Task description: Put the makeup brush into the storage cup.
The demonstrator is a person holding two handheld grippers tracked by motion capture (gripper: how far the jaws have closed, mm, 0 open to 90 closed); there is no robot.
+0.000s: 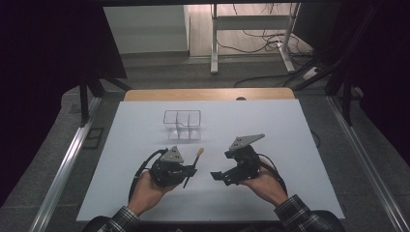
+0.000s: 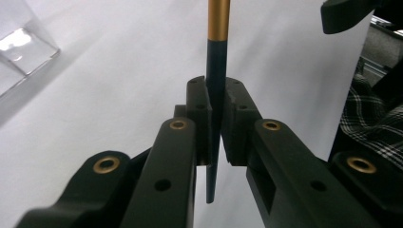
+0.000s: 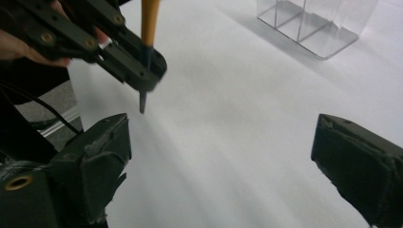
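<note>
A slim brush point(image 1: 195, 160) with a dark handle, a gold band and a tan tip is clamped between the pads of my left gripper point(image 1: 190, 171), pointing away from the person. In the left gripper view the handle point(image 2: 217, 71) stands upright between the shut jaws of the left gripper point(image 2: 216, 114). My right gripper point(image 1: 221, 165) is a short way to the right of the brush, its jaws wide apart with nothing between them point(image 3: 223, 142). From the right gripper view I see the left gripper point(image 3: 142, 71) holding the brush point(image 3: 149, 19) above the white surface.
A clear plastic organiser point(image 1: 182, 124) with several compartments stands on the white table sheet point(image 1: 270, 125) beyond both grippers; it shows again as the organiser point(image 3: 313, 23) at the top right. A wooden table edge point(image 1: 208, 94) runs behind, with cables on the floor farther back.
</note>
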